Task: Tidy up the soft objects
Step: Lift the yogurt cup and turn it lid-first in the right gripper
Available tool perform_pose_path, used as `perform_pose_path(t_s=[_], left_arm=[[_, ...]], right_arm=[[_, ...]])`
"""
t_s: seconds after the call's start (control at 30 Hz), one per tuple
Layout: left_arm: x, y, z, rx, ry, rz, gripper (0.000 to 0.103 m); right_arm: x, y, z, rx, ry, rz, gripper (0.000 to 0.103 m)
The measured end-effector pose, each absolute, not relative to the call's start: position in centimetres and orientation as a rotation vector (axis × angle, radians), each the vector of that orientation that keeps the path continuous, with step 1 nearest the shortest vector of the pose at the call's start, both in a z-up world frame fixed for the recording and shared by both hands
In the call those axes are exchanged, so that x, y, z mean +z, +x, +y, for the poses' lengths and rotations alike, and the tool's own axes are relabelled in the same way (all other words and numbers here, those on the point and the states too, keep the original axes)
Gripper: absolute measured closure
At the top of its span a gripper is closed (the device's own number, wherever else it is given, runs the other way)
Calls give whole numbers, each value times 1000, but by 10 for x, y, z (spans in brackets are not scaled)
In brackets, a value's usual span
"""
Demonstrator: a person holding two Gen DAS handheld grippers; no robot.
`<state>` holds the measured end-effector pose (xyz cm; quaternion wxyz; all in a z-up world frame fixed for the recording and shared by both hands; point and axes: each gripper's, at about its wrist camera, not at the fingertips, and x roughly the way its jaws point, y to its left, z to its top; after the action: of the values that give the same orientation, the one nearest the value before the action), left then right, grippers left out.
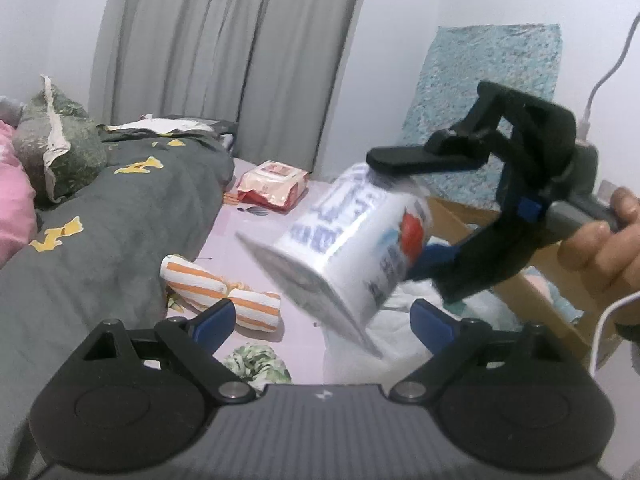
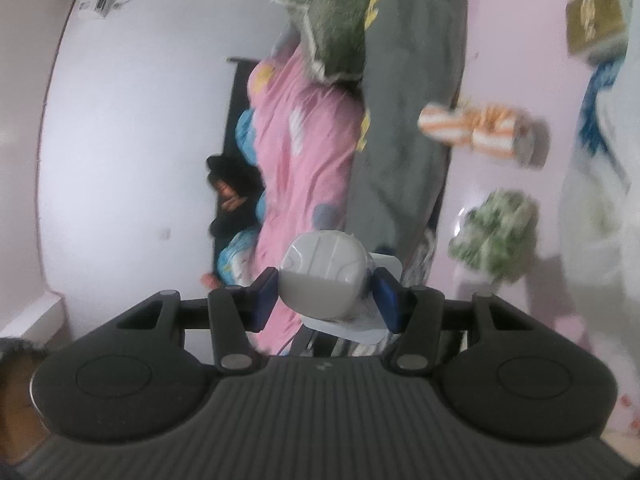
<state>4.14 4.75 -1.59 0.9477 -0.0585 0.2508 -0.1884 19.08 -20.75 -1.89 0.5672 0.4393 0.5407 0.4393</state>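
White plastic wrap with blue print and a red patch covers the wipes pack [image 1: 352, 240], a soft block that likely weighs little and gives under pressure, with a slick skin that could slide; its stiff lid end looks like the surest place to pinch. The right gripper [image 1: 404, 220] is closed on that end, one finger above and one below, and carries the pack in the air at about 2 o'clock from the left gripper [image 1: 320, 320]. In the right wrist view the blue pads [image 2: 265, 299] squeeze the grey lid [image 2: 324, 276]. The left gripper stands wide open and holds nothing, above the pink sheet [image 1: 260, 248], with the cardboard box [image 1: 532, 292] at about 3 o'clock.
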Motion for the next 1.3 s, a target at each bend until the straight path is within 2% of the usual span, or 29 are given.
perform_pose_path(t_s=[0.13, 0.4, 0.57, 0.77, 1.0, 1.3], left_arm=[[-14, 35, 50, -416, -121, 479, 14], [-21, 44, 63, -379, -204, 524, 42], [-32, 62, 68, -330, -256, 600, 43], [-41, 73, 74, -271, -269, 677, 43], [-48, 88, 58, -216, -162, 795, 43], [-52, 100, 30, -224, -17, 870, 42]], right_arm=[[-24, 187, -198, 1055, 1027, 1306, 52], [-35, 199, -194, 1004, 1039, 1316, 52], [-61, 211, -191, 927, 1108, 1349, 50], [-66, 221, -190, 795, 1018, 1308, 47], [-59, 219, -182, 705, 803, 1252, 46], [-50, 211, -181, 725, 721, 1189, 46]])
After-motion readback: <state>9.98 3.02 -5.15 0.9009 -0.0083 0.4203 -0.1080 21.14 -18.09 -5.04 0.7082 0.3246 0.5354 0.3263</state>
